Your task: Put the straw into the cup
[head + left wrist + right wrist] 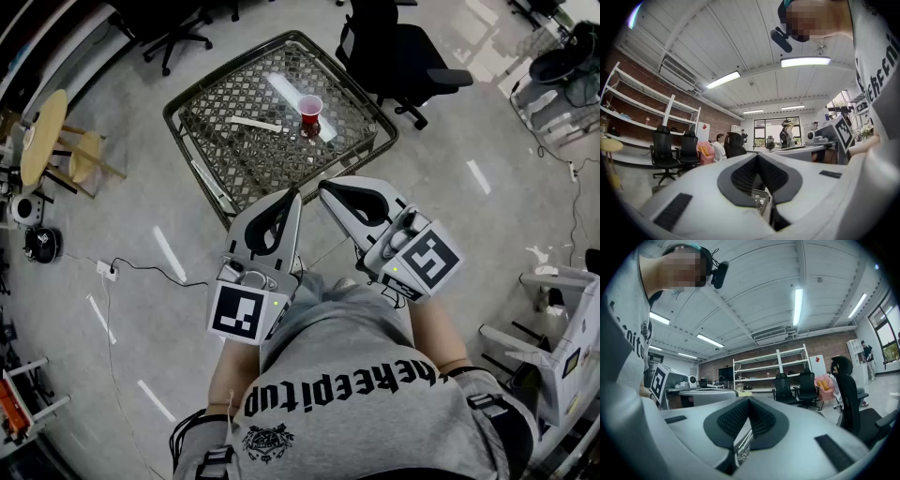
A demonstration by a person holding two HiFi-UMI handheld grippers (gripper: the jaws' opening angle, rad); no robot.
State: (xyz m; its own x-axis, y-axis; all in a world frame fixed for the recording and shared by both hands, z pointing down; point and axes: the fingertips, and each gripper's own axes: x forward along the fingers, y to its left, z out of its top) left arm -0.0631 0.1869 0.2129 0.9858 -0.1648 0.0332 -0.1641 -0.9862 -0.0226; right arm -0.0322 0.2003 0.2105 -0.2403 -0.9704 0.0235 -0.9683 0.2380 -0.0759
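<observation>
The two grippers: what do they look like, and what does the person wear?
Both the left gripper and the right gripper have pale grey shells, black ribbed pads in the jaws, and a cube with a black-and-white square marker. The person wears a grey T-shirt with black lettering.

The cup (310, 111) is red, the straw (255, 124) white. The bench (246, 161) is a dark lattice mesh — the floor (450, 197) pale grey.

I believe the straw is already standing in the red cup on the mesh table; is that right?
Not quite: the head view shows the straw lying flat on the mesh table, to the left of the red cup, not in it.
</observation>
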